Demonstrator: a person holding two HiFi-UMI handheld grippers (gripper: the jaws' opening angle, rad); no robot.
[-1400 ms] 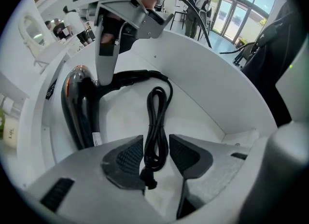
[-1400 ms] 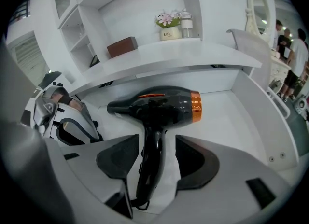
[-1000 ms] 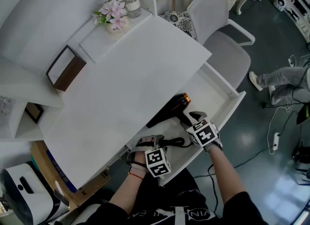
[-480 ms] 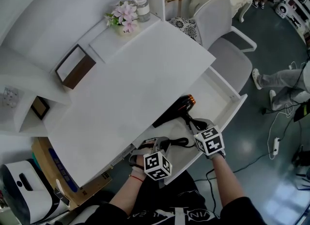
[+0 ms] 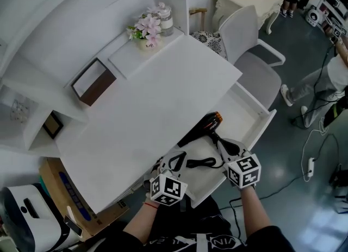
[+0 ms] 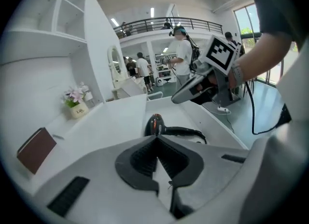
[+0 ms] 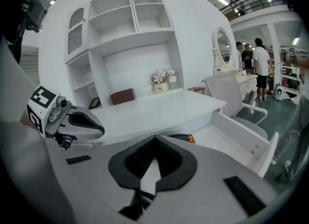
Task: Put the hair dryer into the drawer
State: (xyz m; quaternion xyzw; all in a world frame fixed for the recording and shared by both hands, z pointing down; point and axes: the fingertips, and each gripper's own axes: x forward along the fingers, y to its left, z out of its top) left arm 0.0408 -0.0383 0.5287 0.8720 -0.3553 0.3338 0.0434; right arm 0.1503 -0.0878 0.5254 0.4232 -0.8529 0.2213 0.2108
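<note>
The black hair dryer [image 5: 200,130] with an orange end lies in the open white drawer [image 5: 262,127], and its black cord [image 5: 204,163] is coiled near the drawer's front. My left gripper [image 5: 175,162] hovers above the cord end, jaws shut and empty. My right gripper [image 5: 225,146] hangs just in front of the dryer's handle, also shut with nothing in it. The left gripper view shows the dryer [image 6: 156,125] beyond my closed left gripper [image 6: 155,139]. In the right gripper view only the dryer's orange tip [image 7: 191,138] shows past my right gripper [image 7: 154,139].
The white desk top [image 5: 147,109] overhangs the drawer's back. A flower pot [image 5: 147,31] and a brown frame [image 5: 91,82] stand at the desk's rear. A white chair [image 5: 254,55] sits to the drawer's right, and a cardboard box [image 5: 70,197] is below left. People stand in the background.
Both grippers have risen out of the drawer toward the person. Their jaws have gone from open to shut, empty. The hair dryer stays lying in the drawer.
</note>
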